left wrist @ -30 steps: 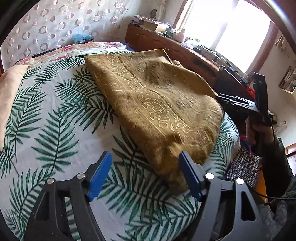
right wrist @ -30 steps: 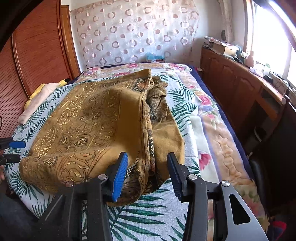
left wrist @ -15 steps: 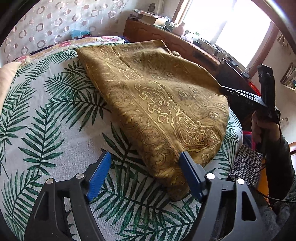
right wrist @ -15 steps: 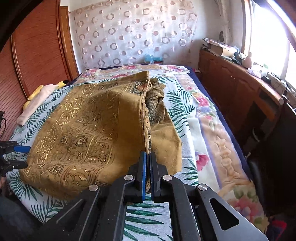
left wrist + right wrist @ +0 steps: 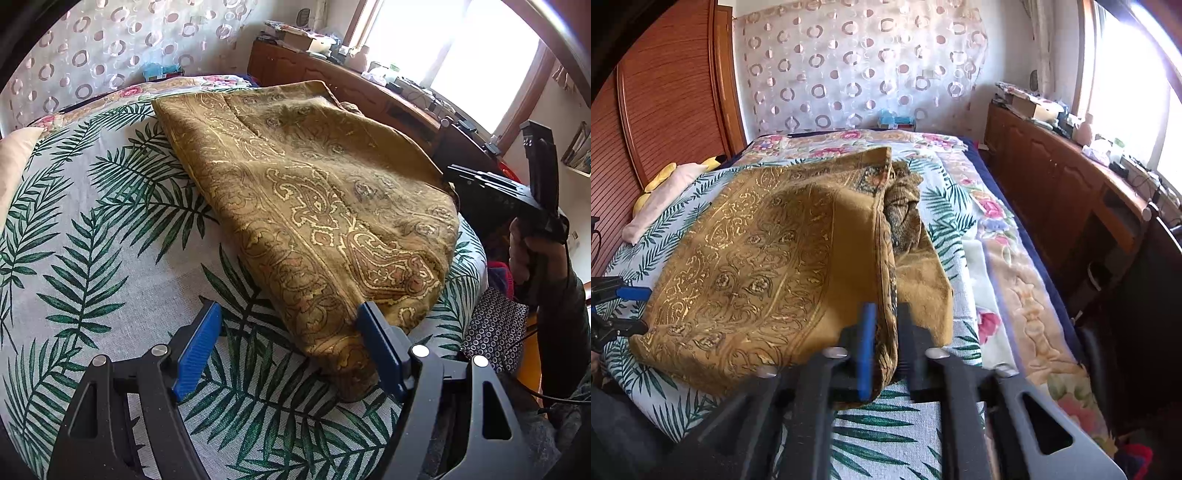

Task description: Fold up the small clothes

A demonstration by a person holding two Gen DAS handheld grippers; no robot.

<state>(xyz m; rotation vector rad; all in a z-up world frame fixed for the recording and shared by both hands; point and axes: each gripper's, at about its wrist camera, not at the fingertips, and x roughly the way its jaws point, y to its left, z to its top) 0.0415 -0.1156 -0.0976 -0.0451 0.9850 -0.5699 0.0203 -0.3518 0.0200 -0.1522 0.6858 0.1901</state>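
Note:
A mustard-gold paisley cloth [image 5: 314,206] lies folded on the palm-leaf bedsheet [image 5: 92,236]. My left gripper [image 5: 288,350] stands open over the sheet, with the cloth's near corner lying against its right finger [image 5: 376,350]. In the right wrist view the cloth [image 5: 768,266] spreads to the left, its folded edge running toward me. My right gripper [image 5: 884,347] is blurred with its jaws opening, and that folded edge sits between them. A hand [image 5: 532,254] holds the right gripper [image 5: 495,188] at the cloth's far side. The left gripper [image 5: 624,310] shows at the left edge.
A wooden cabinet [image 5: 1052,177] with clutter on top runs along the bed's right side under a bright window. A floral blanket [image 5: 1008,258] covers the bed's right strip. A pale pillow [image 5: 661,203] lies at the headboard side. A dotted fabric [image 5: 495,328] hangs past the bed's edge.
The right gripper's jaws went from apart to shut on the cloth's folded edge, and now they are parting again. The left gripper has stayed open beside the cloth's corner.

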